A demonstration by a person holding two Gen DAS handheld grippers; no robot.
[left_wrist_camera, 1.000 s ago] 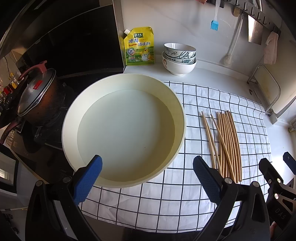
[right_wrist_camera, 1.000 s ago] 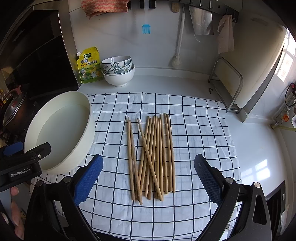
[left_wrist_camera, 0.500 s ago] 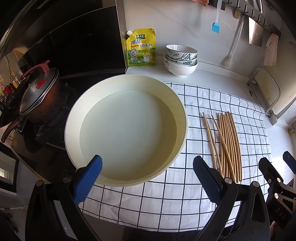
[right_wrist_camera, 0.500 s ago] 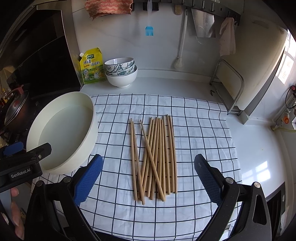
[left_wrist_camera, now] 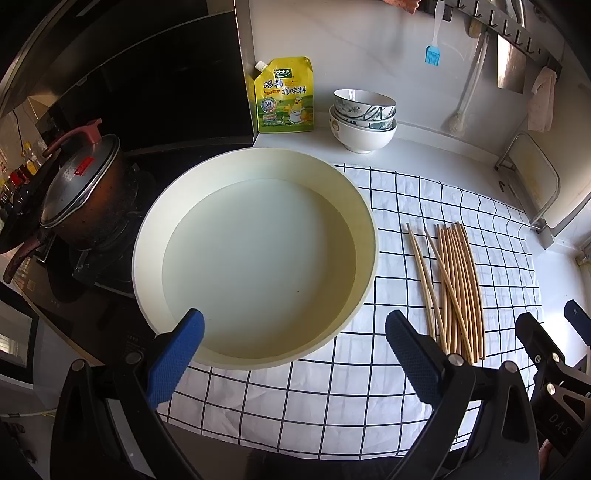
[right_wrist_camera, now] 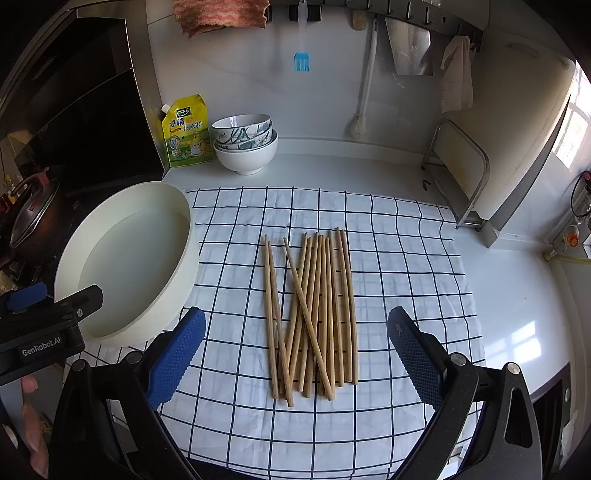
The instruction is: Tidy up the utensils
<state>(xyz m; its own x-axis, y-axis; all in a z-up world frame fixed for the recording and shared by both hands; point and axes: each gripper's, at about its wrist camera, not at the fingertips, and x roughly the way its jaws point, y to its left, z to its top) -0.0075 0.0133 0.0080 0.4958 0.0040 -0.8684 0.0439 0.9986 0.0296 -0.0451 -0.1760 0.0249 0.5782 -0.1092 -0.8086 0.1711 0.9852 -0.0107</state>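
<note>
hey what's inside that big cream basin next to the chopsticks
Nothing solid shows inside the cream basin: only a smooth pale bottom, possibly still water up to a faint line on the wall. In the left wrist view the left gripper, open, hides a little of the near rim.

A home kitchen is shown. A lidded pot (left_wrist_camera: 79,195) is seen on a dark cooktop (left_wrist_camera: 92,306) beside a white bench (right_wrist_camera: 517,295). Stacked bowls (right_wrist_camera: 245,142) and a yellow seasoning pouch (right_wrist_camera: 184,131) are set against the wall, where a blue basting brush (right_wrist_camera: 301,61), a cloth (right_wrist_camera: 221,14) and a long-handled brush (right_wrist_camera: 364,107) are hung from a hook rail.
</note>
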